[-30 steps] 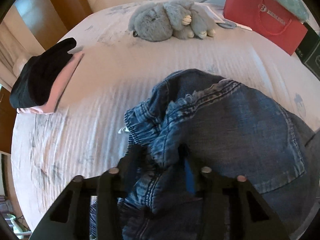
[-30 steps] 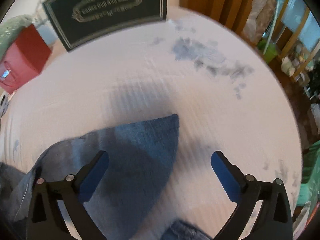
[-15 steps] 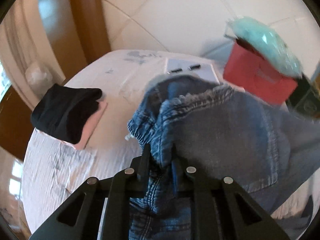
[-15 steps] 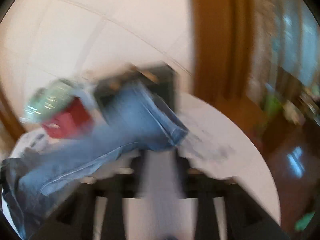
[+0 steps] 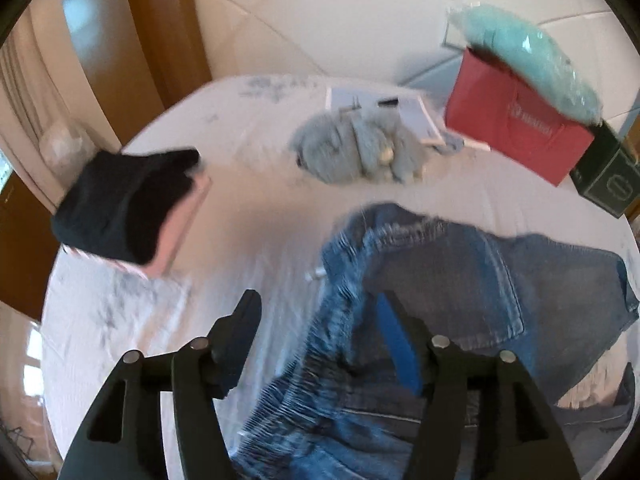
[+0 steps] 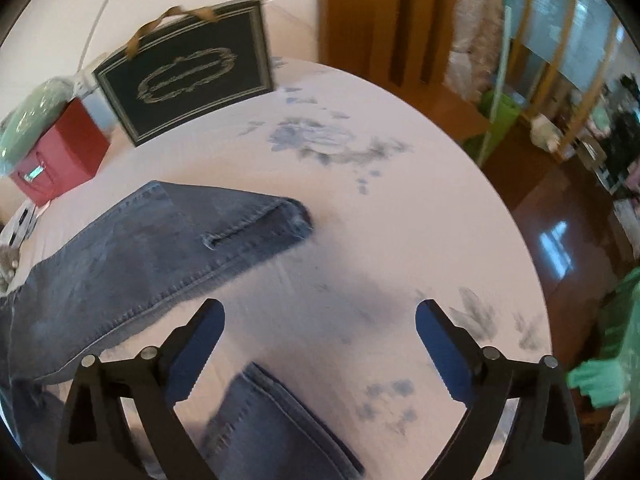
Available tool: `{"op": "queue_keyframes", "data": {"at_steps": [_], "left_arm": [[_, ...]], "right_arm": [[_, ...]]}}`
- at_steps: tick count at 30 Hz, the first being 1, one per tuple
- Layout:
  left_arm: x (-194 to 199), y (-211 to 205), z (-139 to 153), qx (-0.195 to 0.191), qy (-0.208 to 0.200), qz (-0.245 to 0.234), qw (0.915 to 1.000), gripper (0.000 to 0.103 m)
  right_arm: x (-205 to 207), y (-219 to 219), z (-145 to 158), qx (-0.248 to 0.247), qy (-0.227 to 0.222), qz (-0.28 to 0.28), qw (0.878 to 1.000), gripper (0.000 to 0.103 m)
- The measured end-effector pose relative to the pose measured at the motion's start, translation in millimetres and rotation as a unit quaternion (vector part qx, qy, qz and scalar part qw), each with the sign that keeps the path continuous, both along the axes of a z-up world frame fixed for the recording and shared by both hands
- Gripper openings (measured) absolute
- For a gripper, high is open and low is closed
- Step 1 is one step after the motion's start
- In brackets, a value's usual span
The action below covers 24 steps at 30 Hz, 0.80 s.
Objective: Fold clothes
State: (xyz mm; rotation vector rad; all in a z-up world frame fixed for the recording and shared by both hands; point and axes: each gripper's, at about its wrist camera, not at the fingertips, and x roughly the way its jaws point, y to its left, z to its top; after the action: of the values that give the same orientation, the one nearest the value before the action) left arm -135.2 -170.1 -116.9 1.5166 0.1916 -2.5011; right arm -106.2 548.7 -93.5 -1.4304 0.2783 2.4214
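A pair of blue jeans (image 5: pixel 460 280) lies on the white bed. In the left wrist view my left gripper (image 5: pixel 320 312) is open, with the elastic waistband (image 5: pixel 332 320) lying loose between its fingers. In the right wrist view one jeans leg (image 6: pixel 160 248) lies spread across the bed to the left, and the other leg's hem (image 6: pixel 276 428) lies under the gripper. My right gripper (image 6: pixel 320 320) is wide open and empty above the sheet.
A folded black and pink stack (image 5: pixel 128 208) lies at the bed's left. A grey plush toy (image 5: pixel 356 152), a red bag (image 5: pixel 516 132) and a dark gift bag (image 6: pixel 188 80) stand along the far side. The bed edge and wooden floor (image 6: pixel 560 220) are to the right.
Both grippers had lifted the jeans, shut on them; now the jeans lie spread on the bed and both grippers have opened and let go.
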Motion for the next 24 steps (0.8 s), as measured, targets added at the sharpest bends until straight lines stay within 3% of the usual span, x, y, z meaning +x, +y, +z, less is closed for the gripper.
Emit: {"op": "queue_keyframes", "data": {"at_steps": [5, 10, 17, 18, 19, 20, 21, 23, 24], "left_arm": [[-9.1, -12.3, -7.1, -0.004, -0.005, 0.008, 1.0, 0.062], [-28.3, -5.5, -33.7, 0.015, -0.016, 0.003, 0.9998, 0.062], [-56.9, 21.2, -60.9, 0.013, -0.043, -0.02, 0.9988, 0.062], [-59.5, 25.9, -65.0, 0.004, -0.048, -0.022, 0.9986, 0.057], [-61.4, 31.6, -68.9, -0.009, -0.054, -0.024, 0.9982, 0.042], [-62.9, 37.2, -71.0, -0.022, -0.058, -0.026, 0.9977, 0.037], [-63.3, 42.8, -68.9, -0.032, -0.057, -0.029, 0.9974, 0.026], [-64.3, 50.7, -60.5, -0.048, -0.052, -0.029, 0.9971, 0.019], [-65.2, 53.3, -51.2, -0.056, -0.04, -0.028, 0.9973, 0.016]], "right_arm": [[-33.4, -21.5, -21.6, 0.004, -0.001, 0.039, 0.999, 0.097], [-66.0, -39.8, -28.8, 0.017, 0.001, 0.08, 0.997, 0.097], [-104.7, -68.5, -59.4, 0.063, -0.039, 0.162, 0.984, 0.097], [-108.4, -72.7, -65.7, 0.071, -0.048, 0.173, 0.981, 0.096], [-112.2, -76.9, -72.1, 0.08, -0.058, 0.184, 0.978, 0.08], [-116.9, -78.3, -79.5, 0.088, -0.074, 0.185, 0.976, 0.055], [-121.9, -77.3, -85.4, 0.107, -0.087, 0.177, 0.974, 0.01], [-129.4, -65.3, -77.0, 0.114, -0.068, 0.147, 0.98, 0.01], [-133.2, -54.4, -58.8, 0.123, -0.032, 0.123, 0.984, 0.01]]}}
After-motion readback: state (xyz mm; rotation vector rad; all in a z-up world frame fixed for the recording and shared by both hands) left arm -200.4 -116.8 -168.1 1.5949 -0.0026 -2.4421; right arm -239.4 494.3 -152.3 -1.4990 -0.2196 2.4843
